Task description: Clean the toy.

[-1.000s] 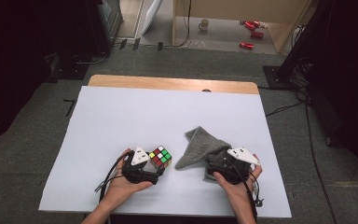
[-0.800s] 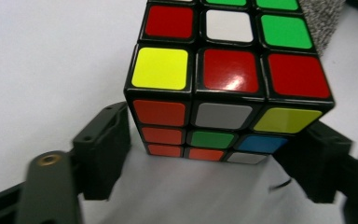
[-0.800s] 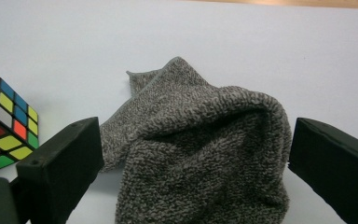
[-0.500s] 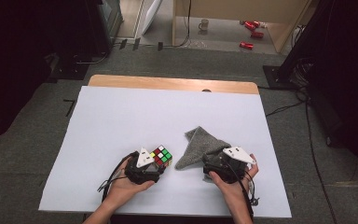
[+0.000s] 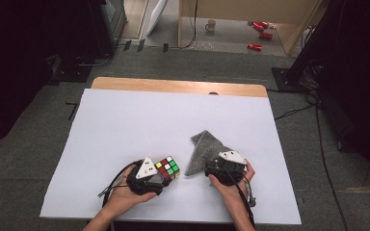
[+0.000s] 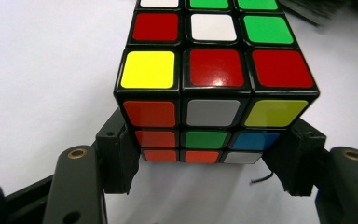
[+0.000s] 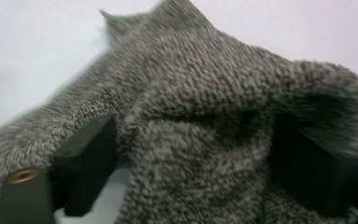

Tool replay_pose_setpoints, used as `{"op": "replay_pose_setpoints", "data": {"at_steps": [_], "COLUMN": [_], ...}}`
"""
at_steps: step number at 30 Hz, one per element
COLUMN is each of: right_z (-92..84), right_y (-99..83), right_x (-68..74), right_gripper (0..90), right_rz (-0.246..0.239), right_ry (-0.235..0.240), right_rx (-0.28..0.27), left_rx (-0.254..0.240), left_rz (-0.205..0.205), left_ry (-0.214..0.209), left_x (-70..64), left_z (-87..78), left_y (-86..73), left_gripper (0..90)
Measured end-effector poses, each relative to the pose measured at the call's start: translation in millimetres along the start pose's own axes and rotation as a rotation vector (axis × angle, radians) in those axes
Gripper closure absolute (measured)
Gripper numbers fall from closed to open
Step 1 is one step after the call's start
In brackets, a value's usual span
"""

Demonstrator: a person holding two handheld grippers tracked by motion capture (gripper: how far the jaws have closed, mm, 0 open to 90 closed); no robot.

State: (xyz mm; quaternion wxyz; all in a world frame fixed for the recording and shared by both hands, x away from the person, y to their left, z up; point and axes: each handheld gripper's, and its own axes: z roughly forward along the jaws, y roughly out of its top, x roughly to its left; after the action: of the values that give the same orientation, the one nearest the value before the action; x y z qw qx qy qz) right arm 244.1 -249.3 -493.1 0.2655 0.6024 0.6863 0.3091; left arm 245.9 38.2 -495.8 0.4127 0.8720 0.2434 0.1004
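High view: even overhead light, white worktop (image 5: pixel 139 130) bright but not clipped, surroundings from 8 to 10 and 2 to 4 o'clock fall to near black. Shadows short, soft. Left gripper view: sharp, small specular glare on the cube (image 6: pixel 214 84) red stickers, top row at 12 o'clock slightly soft. Right gripper view: motion blur across the grey cloth (image 7: pixel 205 116), worst at 9 o'clock; worktop near blown out.

Counter (image 5: pixel 125 120) under a white sheet; bare wood strip (image 5: pixel 173 85) at far edge. Grey carpet floor (image 5: pixel 38 159) all round. Beyond: pale wooden unit (image 5: pixel 289 29), a mug (image 5: pixel 211 25) and red cans (image 5: pixel 259 30) on its floor. Dark equipment (image 5: pixel 351 72) at both sides.
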Motion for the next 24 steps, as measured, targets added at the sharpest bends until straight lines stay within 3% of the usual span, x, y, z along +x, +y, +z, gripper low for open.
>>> {"op": "replay_pose_setpoints", "data": {"at_steps": [3, 5, 7, 10, 15, 17, 18, 20, 24], "right_z": [-1.0, -4.2, -8.9, -17.2, -38.0, -43.7, -47.8, -49.2, -58.6], "right_y": [-2.9, -3.2, -3.5, -2.4, 1.7, 3.1, 4.3, 4.6, 6.6], "right_x": [-2.0, -4.7, -8.1, -8.8, 2.7, 9.1, 15.4, 17.7, 32.7], "right_gripper": [49.5, 66.6, 78.0, 81.6, 82.2, 82.2, 82.2, 82.2, 82.0], "right_rz": [0.006, 0.022, 0.042, 0.044, -0.019, -0.033, -0.039, -0.041, -0.069], "right_ry": [-0.002, 0.029, 0.074, 0.139, 0.246, 0.286, 0.328, 0.340, 0.414], "right_rx": [-0.022, -0.046, -0.085, -0.137, -0.237, -0.244, -0.244, -0.246, -0.262], "left_rx": [-0.002, -0.003, -0.004, -0.005, -0.004, 0.001, 0.006, 0.014, 0.035], "left_rz": [-0.003, -0.015, -0.023, -0.027, -0.046, -0.050, -0.046, -0.041, -0.019], "left_ry": [-0.017, -0.027, -0.031, -0.033, -0.039, -0.042, -0.043, -0.044, -0.043], "left_x": [0.9, 2.2, 3.3, 3.6, 3.8, 3.2, 2.8, 0.8, -3.1], "left_z": [-0.1, -0.2, -0.3, -0.3, 1.1, 2.2, 2.7, 4.3, 7.0], "left_y": [-0.2, -0.3, -0.3, -0.2, 1.0, 1.7, 2.2, 3.2, 5.5], "left_gripper": [34.9, 34.9, 34.8, 34.8, 34.8, 34.8, 34.8, 34.8, 34.8]}}
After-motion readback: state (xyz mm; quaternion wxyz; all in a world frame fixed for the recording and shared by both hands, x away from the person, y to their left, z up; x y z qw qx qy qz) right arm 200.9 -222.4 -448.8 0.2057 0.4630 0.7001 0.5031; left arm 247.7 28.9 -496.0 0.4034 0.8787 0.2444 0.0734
